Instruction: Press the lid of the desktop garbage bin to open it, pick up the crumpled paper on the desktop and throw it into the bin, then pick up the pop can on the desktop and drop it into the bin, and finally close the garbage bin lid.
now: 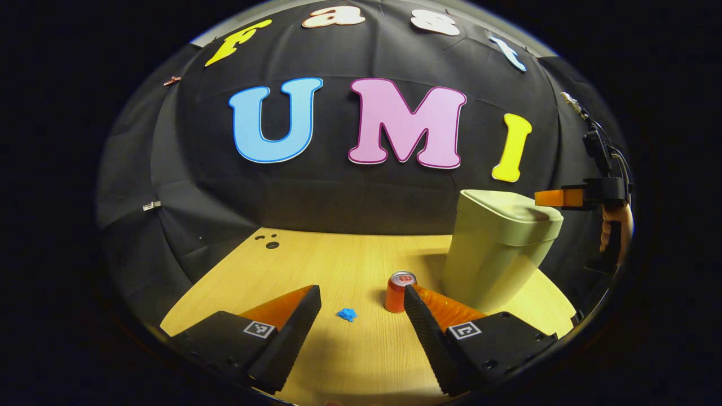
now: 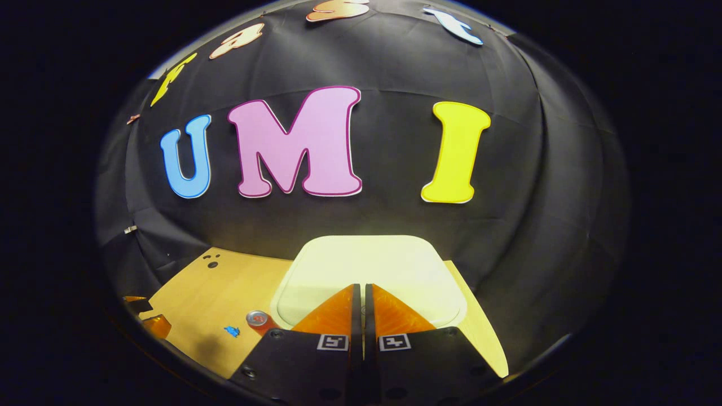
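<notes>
A: Where the bin lid (image 2: 366, 265) spreads pale and flat, the right gripper (image 2: 361, 288) sits just above its near half, its 2 fingers pressed together with only a thin seam between them and nothing held. Whether the tips touch the lid, I cannot tell.

B: And from the left gripper view?

A: There the desktop garbage bin (image 1: 496, 254) stands upright with its lid down, at the right of the wooden desktop (image 1: 316, 265), and the right gripper (image 1: 550, 197) reaches in from the right over the lid's far edge, a hand (image 1: 617, 225) behind it.

B: The other 2 things?

A: The crumpled blue paper (image 1: 347, 314) lies on the desktop between the left gripper's (image 1: 361, 296) 2 fingers, nearer the left one, untouched. The red pop can (image 1: 399, 291) stands upright just beside the tip of the right finger, between that finger and the bin.

B: So the left one is spread?

A: Wide apart, holding nothing. In the right gripper view the can (image 2: 259, 321) and paper (image 2: 232, 331) sit left of the bin.
</notes>
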A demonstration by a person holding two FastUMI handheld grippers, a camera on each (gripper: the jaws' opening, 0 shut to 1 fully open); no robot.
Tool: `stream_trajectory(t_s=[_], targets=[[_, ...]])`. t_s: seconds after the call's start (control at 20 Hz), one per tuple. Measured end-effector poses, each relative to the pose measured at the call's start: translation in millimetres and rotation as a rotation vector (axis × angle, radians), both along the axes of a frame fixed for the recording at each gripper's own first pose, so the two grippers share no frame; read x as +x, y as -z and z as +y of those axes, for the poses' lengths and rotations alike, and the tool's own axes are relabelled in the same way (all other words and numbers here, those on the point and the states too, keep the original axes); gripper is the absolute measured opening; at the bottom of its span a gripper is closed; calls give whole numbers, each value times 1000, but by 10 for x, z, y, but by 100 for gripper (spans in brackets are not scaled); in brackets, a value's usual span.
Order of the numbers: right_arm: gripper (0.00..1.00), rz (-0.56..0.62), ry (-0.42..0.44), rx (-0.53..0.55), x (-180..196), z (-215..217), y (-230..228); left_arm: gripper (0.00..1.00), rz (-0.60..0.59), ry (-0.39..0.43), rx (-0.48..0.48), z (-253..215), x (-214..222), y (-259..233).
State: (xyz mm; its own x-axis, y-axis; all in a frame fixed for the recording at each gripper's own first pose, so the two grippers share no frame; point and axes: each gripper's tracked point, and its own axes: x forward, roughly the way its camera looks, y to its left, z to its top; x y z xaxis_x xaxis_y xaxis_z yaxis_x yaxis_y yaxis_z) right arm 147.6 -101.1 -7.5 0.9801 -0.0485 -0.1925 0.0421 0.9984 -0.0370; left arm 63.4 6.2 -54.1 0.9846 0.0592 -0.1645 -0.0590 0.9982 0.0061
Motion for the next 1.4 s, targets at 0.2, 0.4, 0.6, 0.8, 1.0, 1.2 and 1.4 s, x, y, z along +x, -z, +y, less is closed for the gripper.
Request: stream_trajectory(t_s=[0.2,0.4,0.6,0.8,1.0,1.2,1.4], targets=[[5,22,5,-2,39,1,71,96,8,-1,2,-26,7,32],[5,32,7,-3,49,33,83,96,19,5,6,-65,24,72],[5,39,6,39,22,48,102,96,28,7,8,-75,24,110],[5,37,-13,5,22,75,133,96,37,4,5,-62,22,144],[5,-7,-11,-11,1,69,30,96,31,0,-4,-33,6,139],[5,-46,25,-45,-174,71,-137,96,9,-2,-3,36,-100,96],[5,-97,42,-67,-385,136,-340,96,14,-10,-17,200,-257,145]])
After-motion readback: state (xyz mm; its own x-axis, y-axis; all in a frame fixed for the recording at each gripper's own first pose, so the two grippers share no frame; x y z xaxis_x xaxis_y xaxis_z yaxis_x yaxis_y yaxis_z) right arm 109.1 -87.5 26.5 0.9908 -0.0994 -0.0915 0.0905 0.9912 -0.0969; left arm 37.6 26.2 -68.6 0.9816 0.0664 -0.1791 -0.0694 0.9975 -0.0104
